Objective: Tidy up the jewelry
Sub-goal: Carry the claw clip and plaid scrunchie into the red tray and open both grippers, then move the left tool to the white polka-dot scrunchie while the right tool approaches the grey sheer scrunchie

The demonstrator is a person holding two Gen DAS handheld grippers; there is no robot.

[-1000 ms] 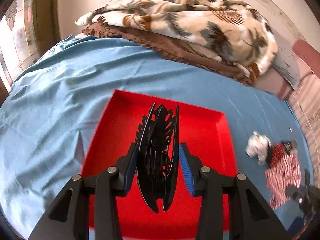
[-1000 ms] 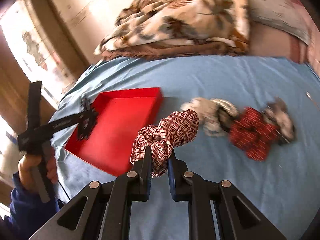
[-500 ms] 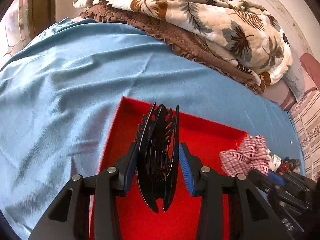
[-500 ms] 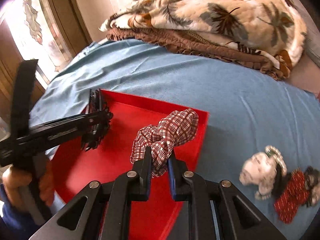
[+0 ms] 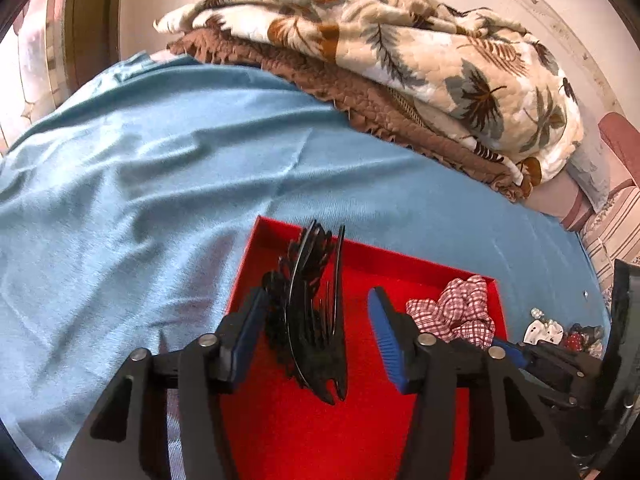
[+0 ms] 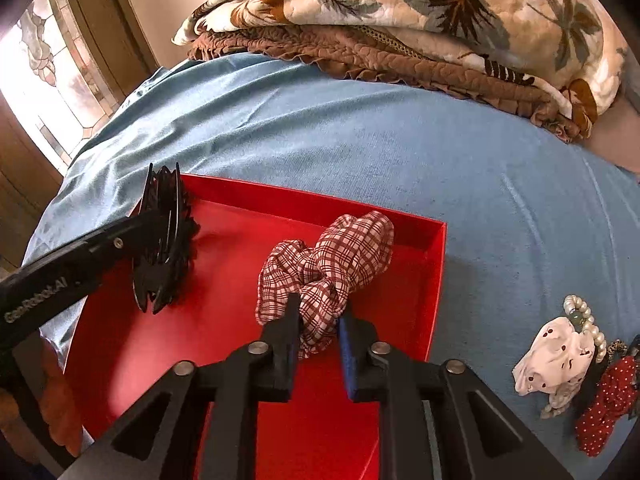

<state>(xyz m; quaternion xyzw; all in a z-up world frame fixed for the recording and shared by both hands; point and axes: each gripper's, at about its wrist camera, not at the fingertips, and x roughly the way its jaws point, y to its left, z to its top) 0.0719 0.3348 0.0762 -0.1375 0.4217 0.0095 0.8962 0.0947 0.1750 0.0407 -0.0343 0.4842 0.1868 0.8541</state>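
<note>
1. Across the bed (image 6: 400, 136), a blue sheet spreads wide and bare on the far side of the tray, and that is the roomiest ground for either hand to back off into. A folded leaf-print quilt (image 6: 440, 12) lies along the far edge, well apart from the work.

2. Over the red tray (image 6: 224, 332), both tools crowd together, and collision between them looks the main risk if either swings inward. Its low walls stand all round; the right wall (image 6: 438, 272) lies between the tray floor and the loose items on the sheet, so a low sideways exit could catch it and shove the tray.

3. Left gripper (image 5: 316, 336): its fingers stand apart, the right pad clear of the black claw hair clip (image 5: 316, 312), which leans against the left pad above the tray's left part. Whether the clip already rests on the floor I cannot tell. It may tip or snag its teeth on the pad as the tool withdraws.

4. Right gripper (image 6: 318, 320): fingers clamped on the red plaid scrunchie (image 6: 332, 264), over the tray's right half near the far wall. Soft cloth could cling to a pad on release and get dragged out.

5. Beside the tray on the right, a white dotted scrunchie (image 6: 552, 356), a pearl bracelet (image 6: 588, 320) and a red dotted scrunchie (image 6: 608, 408) lie bunched and touching; grabbing one may pull another along.
</note>
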